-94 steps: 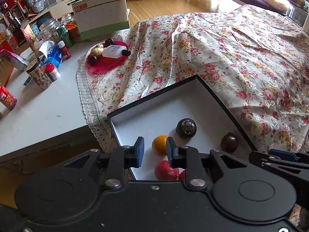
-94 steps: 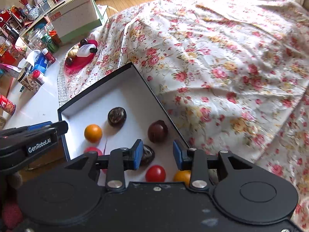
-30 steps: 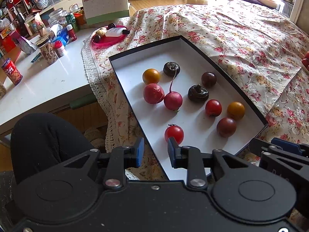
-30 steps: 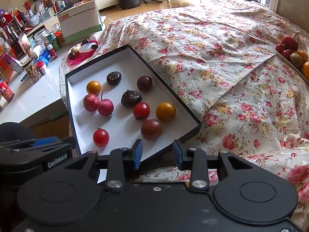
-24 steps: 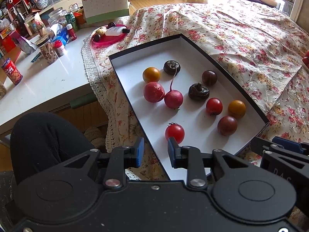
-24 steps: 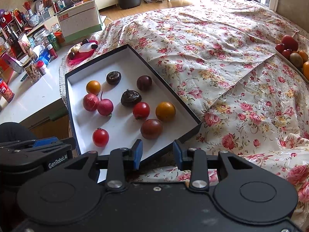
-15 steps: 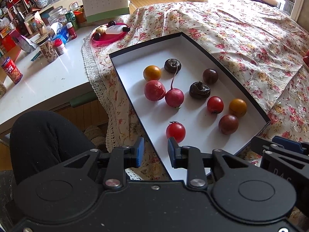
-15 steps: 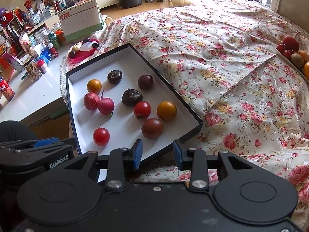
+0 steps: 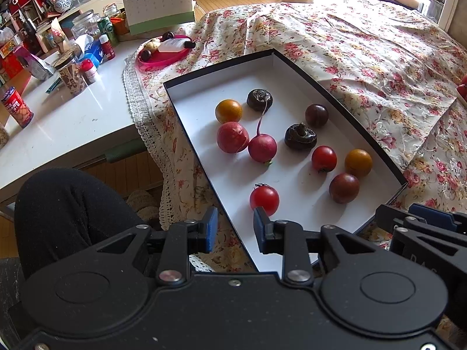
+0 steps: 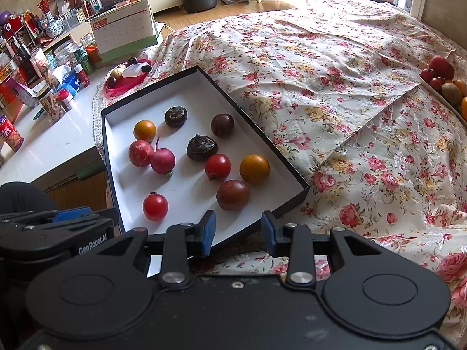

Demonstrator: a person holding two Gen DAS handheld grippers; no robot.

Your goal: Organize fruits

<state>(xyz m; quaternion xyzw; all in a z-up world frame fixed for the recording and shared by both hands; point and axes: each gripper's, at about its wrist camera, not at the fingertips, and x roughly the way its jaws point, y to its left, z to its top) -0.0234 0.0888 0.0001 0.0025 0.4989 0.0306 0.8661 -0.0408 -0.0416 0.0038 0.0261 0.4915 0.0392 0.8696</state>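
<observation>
A shallow black-edged white box (image 9: 335,87) (image 10: 111,134) lies on the floral cloth and holds several small fruits in loose rows: red tomatoes (image 9: 264,200) (image 10: 155,206), orange ones (image 9: 358,162) (image 10: 254,168), dark ones (image 10: 233,194) and two radishes (image 9: 262,148) (image 10: 162,160). My left gripper (image 9: 232,229) is open and empty, above the box's near left edge. My right gripper (image 10: 238,233) is open and empty, above the box's near right corner.
A tray of larger fruit (image 10: 443,78) sits at the far right edge of the cloth. A pink dish (image 9: 163,54) with a bottle, a calendar (image 9: 159,5) and jars and cans (image 9: 73,73) crowd the white table at left. A dark-clothed knee (image 9: 67,204) is lower left.
Both grippers pulled back and up from the box over three seconds, so the whole box shows now. In the last second the views have shifted only slightly.
</observation>
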